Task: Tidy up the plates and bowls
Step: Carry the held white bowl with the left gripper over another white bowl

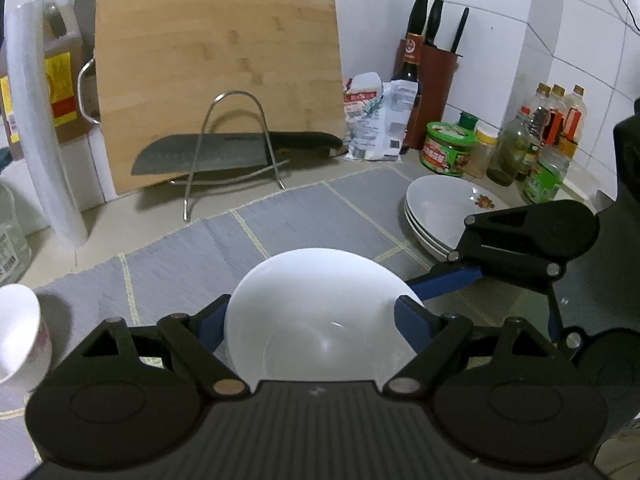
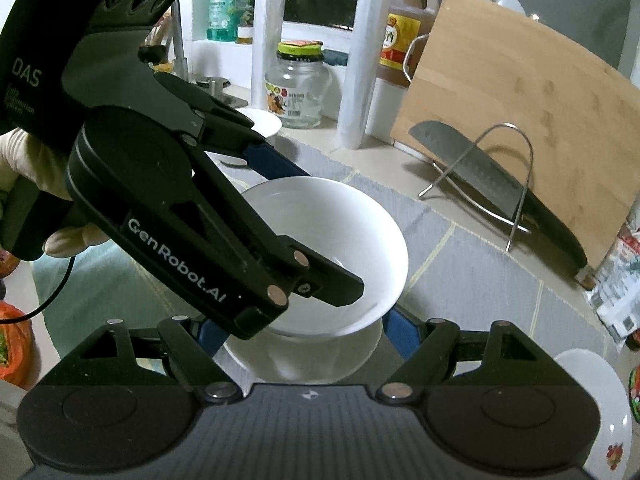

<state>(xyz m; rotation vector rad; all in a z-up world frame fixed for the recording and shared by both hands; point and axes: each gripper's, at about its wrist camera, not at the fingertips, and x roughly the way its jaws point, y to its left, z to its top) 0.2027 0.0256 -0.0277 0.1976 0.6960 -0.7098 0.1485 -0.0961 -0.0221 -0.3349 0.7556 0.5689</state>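
Left gripper [image 1: 316, 308] fills the bottom of the left wrist view, fingers [image 1: 412, 320] spread wide and pressed on both sides of the white top bowl [image 1: 320, 320], clamping it across its width. Top bowl is upright, over the grey mat [image 1: 280, 216]. Plates [image 1: 436, 208] are stacked on the mat's right edge, apart from the bowl. Small white cup [image 1: 16, 332] at far left, partly cut off. Behind, a knife [image 1: 224, 152] lies in a wire rack [image 1: 236, 136] against the wooden board [image 1: 216, 72]. Jars [image 1: 448, 148] stand by the tiled wall.

Right wrist view: right gripper [image 2: 304, 332] is nearest, fingers [image 2: 400, 336] wide, one each side of a lower bowl [image 2: 300, 356] resting on the mat. Cannot tell if they touch it. Top bowl sits just above the lower bowl, tilted a little, carried by the left gripper coming in from upper left. Gloved hand [image 2: 24, 160] holds that gripper. One plate shows at lower right. Another bowl [image 2: 264, 120] and a paper roll [image 2: 360, 60] stand behind, near the sink.
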